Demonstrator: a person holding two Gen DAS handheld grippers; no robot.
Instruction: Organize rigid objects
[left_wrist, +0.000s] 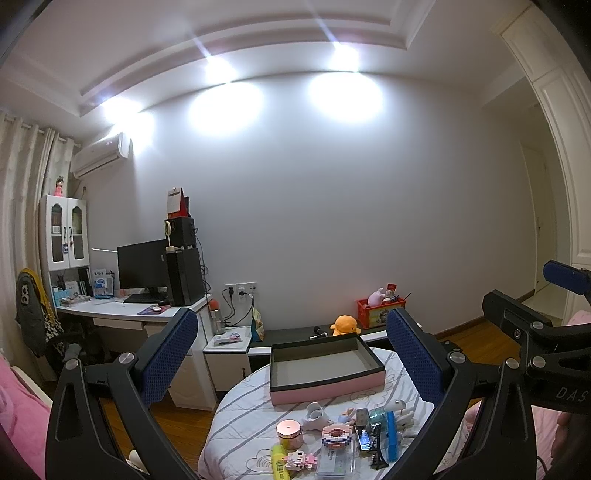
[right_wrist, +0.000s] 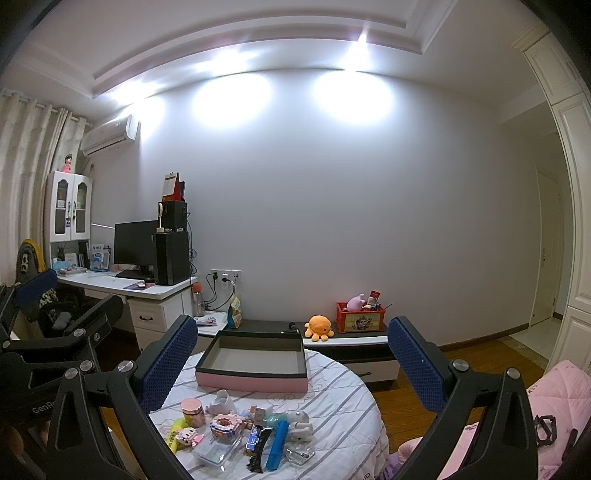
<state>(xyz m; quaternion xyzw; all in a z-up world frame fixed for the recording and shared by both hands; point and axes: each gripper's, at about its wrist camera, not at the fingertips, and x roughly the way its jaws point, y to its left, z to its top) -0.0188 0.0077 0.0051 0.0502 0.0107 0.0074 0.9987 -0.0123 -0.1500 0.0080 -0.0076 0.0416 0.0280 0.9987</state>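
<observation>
A pink box (left_wrist: 325, 391) with a dark, empty inside sits at the far side of the round table (left_wrist: 251, 413). Nearer lie several small items: a pink jar (left_wrist: 289, 432), a yellow highlighter (left_wrist: 279, 461), a block donut (left_wrist: 335, 435) and a blue bar (left_wrist: 391, 435). My left gripper (left_wrist: 291, 354) hovers above them, open and empty. In the right wrist view the same box (right_wrist: 251, 384), jar (right_wrist: 193, 411), block donut (right_wrist: 225, 424), blue bar (right_wrist: 277, 443) and a white toy (right_wrist: 301, 424) show. My right gripper (right_wrist: 291, 360) is open and holds nothing.
A low bench behind the table carries an orange plush (right_wrist: 318, 326) and a red crate (right_wrist: 360, 321). A desk with a monitor (right_wrist: 135, 243) stands at the left. Pink bedding (right_wrist: 554, 398) lies at the right, over wooden floor.
</observation>
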